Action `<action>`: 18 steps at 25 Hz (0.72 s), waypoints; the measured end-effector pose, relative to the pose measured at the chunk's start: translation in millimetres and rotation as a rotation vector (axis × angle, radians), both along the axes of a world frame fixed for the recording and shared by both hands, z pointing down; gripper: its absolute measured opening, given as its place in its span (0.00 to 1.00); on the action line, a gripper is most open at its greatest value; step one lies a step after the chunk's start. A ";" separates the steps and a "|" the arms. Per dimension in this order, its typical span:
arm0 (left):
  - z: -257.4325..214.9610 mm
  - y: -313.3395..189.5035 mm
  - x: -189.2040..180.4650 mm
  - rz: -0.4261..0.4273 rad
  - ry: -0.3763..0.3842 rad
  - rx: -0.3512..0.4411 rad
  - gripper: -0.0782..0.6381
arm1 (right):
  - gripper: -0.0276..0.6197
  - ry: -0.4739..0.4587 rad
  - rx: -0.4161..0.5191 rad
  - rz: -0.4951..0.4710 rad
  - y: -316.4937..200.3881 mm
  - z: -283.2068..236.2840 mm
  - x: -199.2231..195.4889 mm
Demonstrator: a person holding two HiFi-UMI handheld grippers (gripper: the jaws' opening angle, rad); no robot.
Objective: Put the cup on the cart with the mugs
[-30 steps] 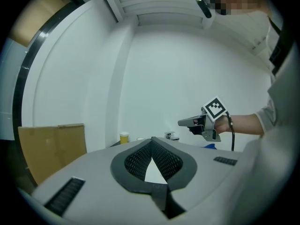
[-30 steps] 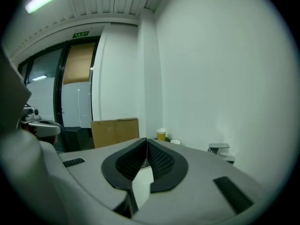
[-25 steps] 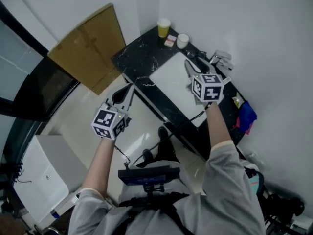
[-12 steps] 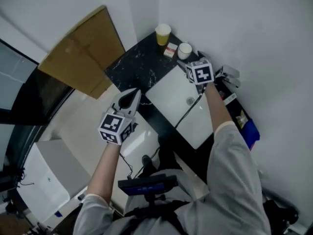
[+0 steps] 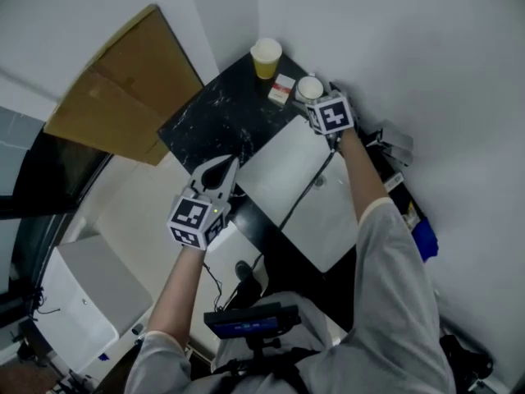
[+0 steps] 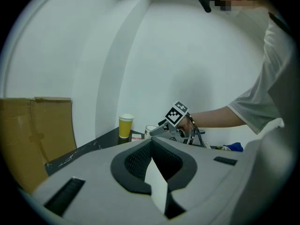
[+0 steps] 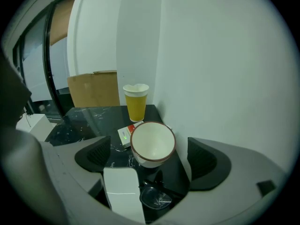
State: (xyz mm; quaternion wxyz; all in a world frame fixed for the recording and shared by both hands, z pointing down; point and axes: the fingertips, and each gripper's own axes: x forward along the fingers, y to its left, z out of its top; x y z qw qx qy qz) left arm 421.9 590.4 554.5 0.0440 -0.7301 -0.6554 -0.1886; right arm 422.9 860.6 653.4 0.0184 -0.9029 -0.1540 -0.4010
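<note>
Dim, even indoor light; faint reflections on the black worktop. Both gripper views show fisheye bending and dark vignetted corners.

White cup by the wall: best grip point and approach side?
Take the white cup across its round wall below the rim, probably from the front as the right gripper is lined up. It stands upright, no handle showing; the opening jaws flank it without touching. Mind the small box at its left.
</note>
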 end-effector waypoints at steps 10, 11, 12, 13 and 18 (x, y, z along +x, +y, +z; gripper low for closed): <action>27.6 23.9 1.9 0.023 -0.030 0.041 0.11 | 0.83 -0.035 0.055 -0.067 8.5 39.8 26.2; 28.2 25.0 3.4 0.019 -0.028 0.036 0.11 | 0.83 -0.037 0.052 -0.065 10.3 42.1 26.9; 28.2 26.1 4.6 0.015 -0.026 0.033 0.11 | 0.83 -0.038 0.051 -0.066 11.6 43.9 27.5; 28.3 27.2 5.6 0.014 -0.026 0.033 0.11 | 0.83 -0.040 0.053 -0.072 11.8 45.5 28.2; 31.2 31.5 9.4 0.019 -0.032 0.043 0.11 | 0.70 -0.059 0.046 -0.090 11.7 49.7 28.3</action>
